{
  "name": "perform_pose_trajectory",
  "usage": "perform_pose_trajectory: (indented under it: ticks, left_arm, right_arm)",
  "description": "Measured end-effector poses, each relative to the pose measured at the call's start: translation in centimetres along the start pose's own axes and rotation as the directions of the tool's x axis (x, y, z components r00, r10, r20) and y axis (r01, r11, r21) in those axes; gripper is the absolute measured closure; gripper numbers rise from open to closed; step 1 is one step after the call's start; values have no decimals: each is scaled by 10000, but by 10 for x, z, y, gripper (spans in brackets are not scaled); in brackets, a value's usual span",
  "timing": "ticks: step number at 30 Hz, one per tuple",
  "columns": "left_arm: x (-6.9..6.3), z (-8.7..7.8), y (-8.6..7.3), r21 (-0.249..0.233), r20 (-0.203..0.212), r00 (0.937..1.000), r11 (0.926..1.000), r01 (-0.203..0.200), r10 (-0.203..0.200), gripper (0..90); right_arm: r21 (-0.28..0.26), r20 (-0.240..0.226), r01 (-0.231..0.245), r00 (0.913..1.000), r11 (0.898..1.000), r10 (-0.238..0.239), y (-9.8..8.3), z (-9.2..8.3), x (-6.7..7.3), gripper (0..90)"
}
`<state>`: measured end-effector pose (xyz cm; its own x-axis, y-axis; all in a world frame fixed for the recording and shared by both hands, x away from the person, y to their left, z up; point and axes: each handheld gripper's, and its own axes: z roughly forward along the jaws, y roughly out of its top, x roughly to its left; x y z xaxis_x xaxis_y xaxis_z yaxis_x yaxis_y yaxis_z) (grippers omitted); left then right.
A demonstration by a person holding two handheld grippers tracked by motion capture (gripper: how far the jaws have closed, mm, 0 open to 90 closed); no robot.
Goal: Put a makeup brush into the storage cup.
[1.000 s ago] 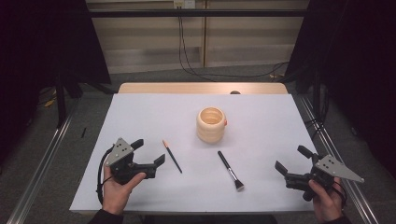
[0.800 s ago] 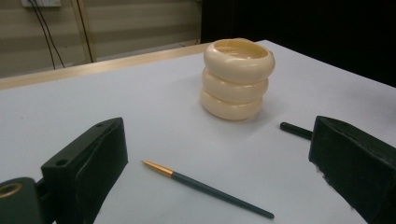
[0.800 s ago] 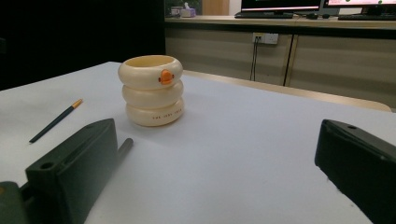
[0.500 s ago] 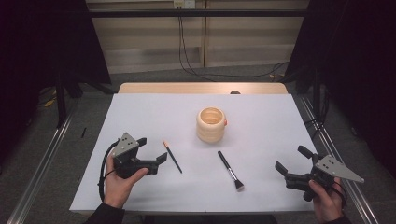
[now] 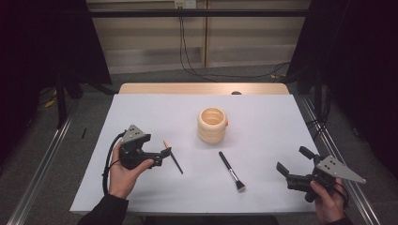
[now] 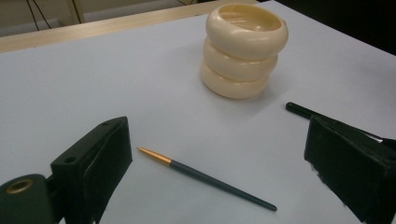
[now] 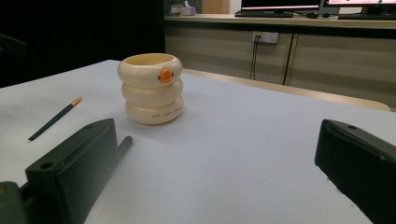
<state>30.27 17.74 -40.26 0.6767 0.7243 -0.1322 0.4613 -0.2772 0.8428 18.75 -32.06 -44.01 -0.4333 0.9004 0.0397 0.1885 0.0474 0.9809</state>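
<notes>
pencil (image 6: 205, 178) between left hand-held gripper (image 6: 219, 163) jaws (untouched)

A table (image 5: 141, 112) is seen in the high view, covered by a white sheet, with a strip of bare wood left exposed along its far edge. Three things are carried directly on the sheet. A cream holder (image 5: 212, 125), shaped as three stacked rings with an open top, is stood upright near the middle. From it, at about 7 o'clock, a thin dark pencil-like brush (image 5: 172, 157) with an orange end is laid flat, well apart from the holder. At about 5 o'clock from the holder, a black-handled makeup brush (image 5: 231, 170) is laid flat, its pale bristles turned toward the near edge. The two brushes are kept apart.
</notes>
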Motion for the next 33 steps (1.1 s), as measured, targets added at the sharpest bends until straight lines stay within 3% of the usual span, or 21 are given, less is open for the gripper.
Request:
perform_pose_trajectory:
  ticks: [3, 11, 14, 16, 19, 22, 27, 33]
  left_arm:
    - [2, 5, 4, 520, 50, 10000, 9986, 48, -51, 80]
    - [6, 17, 10, 1242, 20, 9995, 9918, 301, -306, 93]
    - [10, 21, 12, 1872, 227, 9997, 9823, 15, -59, 130]
    - [10, 24, 12, 1987, -42, 10000, 9800, 83, -76, 135]
    - [14, 28, 14, 2442, -87, 9999, 9697, 94, -75, 134]
    - [15, 33, 15, 2623, -165, 9997, 9647, 240, -204, 130]
    - [18, 42, 14, 3603, -381, 9992, 9325, 256, -127, 140]
    - [25, 49, 16, 4180, -530, 9984, 9075, 416, -214, 124]
  right_arm:
    - [9, 9, -15, 10000, 10000, 15, 0, 0, 0, 0]
    - [77, -8, -53, 10000, 10000, 53, 0, 0, 1, 0]
    - [83, -10, -52, 10000, 10000, 53, 0, 0, 1, 0]
    - [70, -5, -57, 10000, 10000, 57, 0, 1, 0, 0]
    - [88, 73, -41, 10000, 10000, 40, 0, 1, 1, 0]
    - [83, 31, -17, 10000, 10000, 17, 0, 1, 1, 0]
    - [114, 64, -41, 10000, 9999, 40, 0, 1, 1, 0]
    - [207, -18, 79, 10000, 9998, -79, -1, 3, 2, 0]
